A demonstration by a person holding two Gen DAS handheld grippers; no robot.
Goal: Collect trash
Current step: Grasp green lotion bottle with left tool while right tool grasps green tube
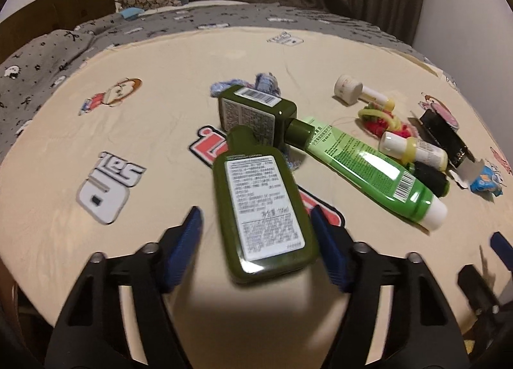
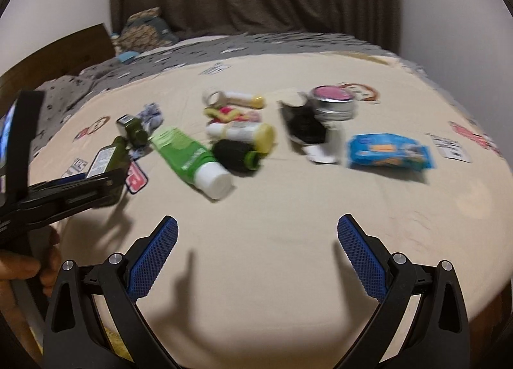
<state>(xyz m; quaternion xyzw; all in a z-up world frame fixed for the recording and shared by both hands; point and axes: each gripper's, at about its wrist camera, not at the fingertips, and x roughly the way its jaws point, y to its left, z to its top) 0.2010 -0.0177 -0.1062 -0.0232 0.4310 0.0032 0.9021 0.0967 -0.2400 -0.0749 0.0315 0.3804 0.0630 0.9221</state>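
A dark green flat bottle [image 1: 261,205] with a white label lies on the cream bed cover between the fingers of my left gripper [image 1: 256,224]. The jaws stand open on both sides of it, the right pad [image 1: 327,240] close to its edge. A second dark green bottle [image 1: 256,111] lies just beyond. A light green tube [image 1: 378,170] with a white cap lies to the right. My right gripper [image 2: 256,240] is open and empty above bare cover, short of the tube [image 2: 189,154]. The left gripper [image 2: 73,189] shows at its left.
More litter lies across the cover: a yellow-capped bottle [image 2: 243,133], a black roll [image 2: 235,151], a blue packet [image 2: 388,151], a round tin [image 2: 333,103], black packaging [image 2: 304,128], colourful hair ties [image 1: 381,119] and a white jar [image 1: 348,88]. A grey blanket [image 1: 48,58] lies behind.
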